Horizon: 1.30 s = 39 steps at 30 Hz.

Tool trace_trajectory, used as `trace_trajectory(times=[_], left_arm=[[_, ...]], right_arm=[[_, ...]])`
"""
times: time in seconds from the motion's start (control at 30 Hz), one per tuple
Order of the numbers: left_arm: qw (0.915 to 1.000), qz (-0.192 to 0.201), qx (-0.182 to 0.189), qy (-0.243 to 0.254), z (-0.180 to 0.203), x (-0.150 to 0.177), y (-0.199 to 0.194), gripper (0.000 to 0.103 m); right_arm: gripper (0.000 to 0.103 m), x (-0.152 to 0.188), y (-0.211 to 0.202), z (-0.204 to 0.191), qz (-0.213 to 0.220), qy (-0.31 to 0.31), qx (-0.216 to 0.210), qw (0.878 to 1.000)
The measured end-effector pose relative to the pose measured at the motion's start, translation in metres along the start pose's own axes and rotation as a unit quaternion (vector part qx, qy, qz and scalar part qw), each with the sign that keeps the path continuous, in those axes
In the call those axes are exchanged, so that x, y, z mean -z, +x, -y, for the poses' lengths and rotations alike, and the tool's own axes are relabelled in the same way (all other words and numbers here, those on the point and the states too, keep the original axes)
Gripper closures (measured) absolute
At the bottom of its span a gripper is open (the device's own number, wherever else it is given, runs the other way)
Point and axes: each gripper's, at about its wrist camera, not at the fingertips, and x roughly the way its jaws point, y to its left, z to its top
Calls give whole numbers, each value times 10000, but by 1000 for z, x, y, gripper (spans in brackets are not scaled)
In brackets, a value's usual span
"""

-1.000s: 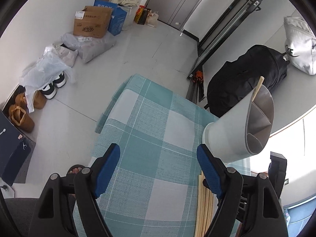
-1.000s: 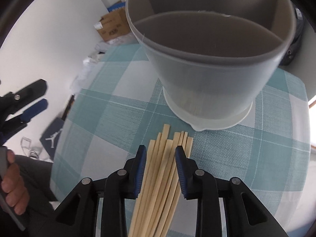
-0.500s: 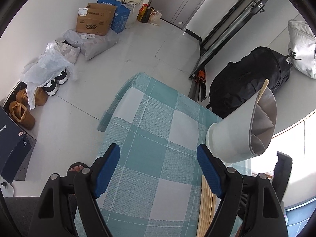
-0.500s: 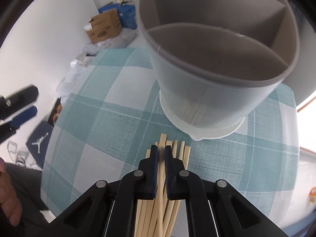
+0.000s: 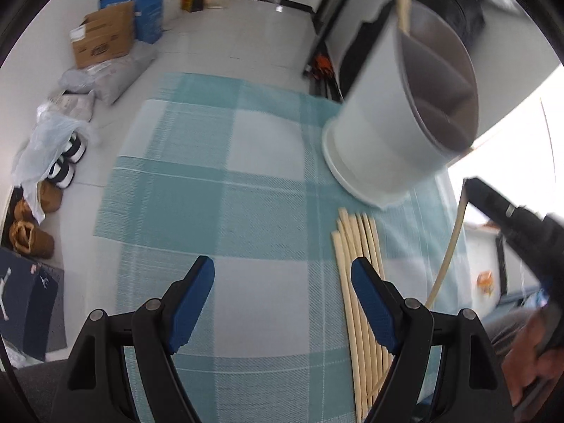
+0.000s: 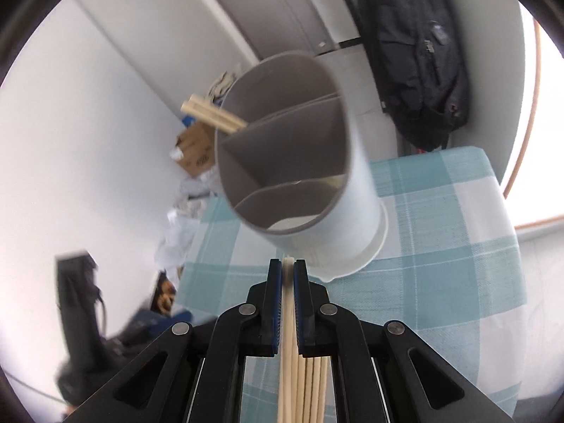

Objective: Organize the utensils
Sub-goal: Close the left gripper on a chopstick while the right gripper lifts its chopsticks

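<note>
A white utensil holder (image 5: 391, 134) with grey divided compartments stands on the teal checked tablecloth (image 5: 218, 190); a chopstick pair (image 6: 211, 117) leans in its far compartment. Several wooden chopsticks (image 5: 356, 282) lie in a row in front of the holder. My right gripper (image 6: 288, 264) is shut on a chopstick (image 6: 287, 320) and holds it lifted, its tip pointing at the holder (image 6: 299, 162); in the left wrist view that chopstick (image 5: 449, 246) hangs from the right gripper. My left gripper (image 5: 282, 278) is open and empty above the cloth, left of the chopstick row.
On the floor beyond the table are cardboard boxes (image 5: 102, 38), plastic bags (image 5: 53, 134) and shoes (image 5: 31, 232). A black backpack (image 6: 416, 56) leans by the wall behind the holder. The table's edge runs on the right (image 6: 507, 232).
My right gripper closed on one chopstick from the row and lifted it off the cloth toward the holder. My left gripper moved in closer over the table and stayed open.
</note>
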Motion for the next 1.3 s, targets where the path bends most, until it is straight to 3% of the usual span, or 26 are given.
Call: trace_trajectory(times=[0.17,0.43,0.6,0.93,1.1,1.3], left_arm=[[9986,-176,-240,440,20,8,9,27],[9957,-451,-746,315,14,9,24,27],[9929,-413,-987,515,25,9,27,26],[9911,-648,-1081,434,29,4,30,26],[9876,-811,-1303,342,27,2,34,27],[9919,-736,-994,304,31,1,32,27]], right_arm=[[97,-4,-16,22,220,374,-183,9989],[99,-1,-33,42,391,575,-369,9969],[99,3,-44,45,471,523,-371,9968],[99,8,-53,66,462,873,-606,9933],[99,8,-59,68,536,860,-644,9928],[99,8,-61,67,565,866,-692,9922]])
